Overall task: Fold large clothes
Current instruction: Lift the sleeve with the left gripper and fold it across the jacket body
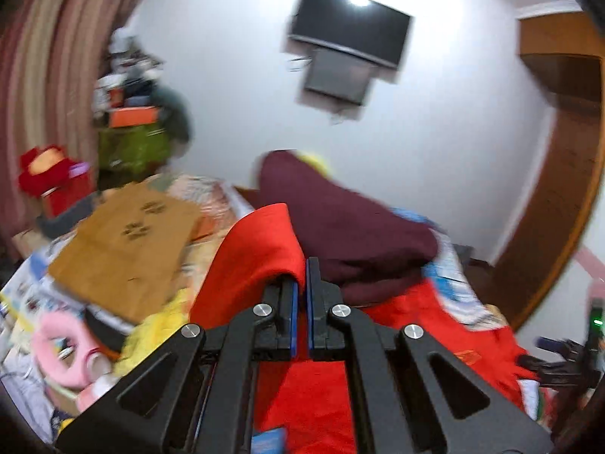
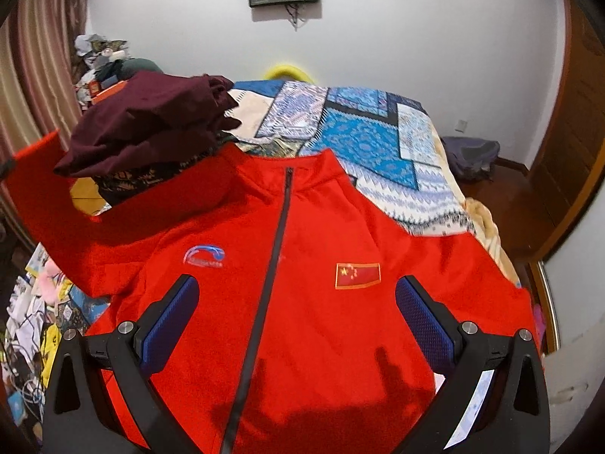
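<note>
Left wrist view showed the left gripper (image 1: pixel 305 280) with its blue-padded jaws pressed together, pinching a fold of the red jacket (image 1: pixel 261 249). The cloth was a soft, matte knit; it rose between the pads and draped over the left finger in a rounded hump, with more red fabric lying below and to the right of the black linkage. Behind the jaws lay a maroon garment (image 1: pixel 340 227), thick and loosely folded, and to the left a flat brown paper bag (image 1: pixel 128 238) with printed marks. The frame was motion-blurred.

Right wrist view showed the right gripper (image 2: pixel 297 314) with its jaws spread wide and nothing between the pads. The pads (image 2: pixel 423 317) were blue with a fine dimpled texture, on black fingers with round metal pins. The jacket (image 2: pixel 302 302) lay front-up under and ahead of the jaws on the bed, with a dark zip (image 2: pixel 276 249) running down its centre, a stand-up collar, a flag patch (image 2: pixel 357 275) and a blue logo (image 2: pixel 204 256) on the chest. One sleeve (image 2: pixel 49 196) was raised toward the left edge. The maroon garment (image 2: pixel 147 121) sat beyond the collar, on a blue patterned bedspread (image 2: pixel 370 140). Whether the open pads touched the jacket could not be told.
</note>
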### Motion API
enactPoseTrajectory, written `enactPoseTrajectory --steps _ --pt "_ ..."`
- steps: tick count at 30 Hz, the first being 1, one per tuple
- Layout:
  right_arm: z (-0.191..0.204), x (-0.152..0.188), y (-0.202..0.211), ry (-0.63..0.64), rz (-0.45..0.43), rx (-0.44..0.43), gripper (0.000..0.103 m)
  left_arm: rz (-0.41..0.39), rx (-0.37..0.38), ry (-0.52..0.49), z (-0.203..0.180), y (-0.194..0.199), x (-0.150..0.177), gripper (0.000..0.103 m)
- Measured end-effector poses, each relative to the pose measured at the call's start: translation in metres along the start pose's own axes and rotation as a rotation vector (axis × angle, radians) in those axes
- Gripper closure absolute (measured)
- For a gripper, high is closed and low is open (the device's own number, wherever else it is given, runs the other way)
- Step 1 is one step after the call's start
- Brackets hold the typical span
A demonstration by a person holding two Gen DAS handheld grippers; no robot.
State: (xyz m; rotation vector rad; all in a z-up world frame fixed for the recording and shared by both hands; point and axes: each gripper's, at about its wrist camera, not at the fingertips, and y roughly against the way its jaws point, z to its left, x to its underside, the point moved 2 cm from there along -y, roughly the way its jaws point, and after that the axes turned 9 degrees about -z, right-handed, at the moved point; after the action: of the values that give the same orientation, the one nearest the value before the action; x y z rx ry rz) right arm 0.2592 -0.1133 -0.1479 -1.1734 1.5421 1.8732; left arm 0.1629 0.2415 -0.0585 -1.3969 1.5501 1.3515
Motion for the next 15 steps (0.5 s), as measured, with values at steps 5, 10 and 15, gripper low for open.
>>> enactPoseTrajectory --steps 5,10,15 --pt "0.000 -0.003 -0.007 0.019 0.000 -0.042 0.000 0.038 0.142 -0.069 -0.065 -0.022 0.004 0.101" --pt "-0.006 0.005 -0.013 0.013 0.032 -0.083 0.000 0.182 0.253 -0.105 -0.118 -0.065 0.039 0.101" --pt "-0.017 0.016 -0.017 0.007 0.070 -0.091 0.000 0.389 0.323 -0.124 -0.155 -0.116 0.096 0.101"
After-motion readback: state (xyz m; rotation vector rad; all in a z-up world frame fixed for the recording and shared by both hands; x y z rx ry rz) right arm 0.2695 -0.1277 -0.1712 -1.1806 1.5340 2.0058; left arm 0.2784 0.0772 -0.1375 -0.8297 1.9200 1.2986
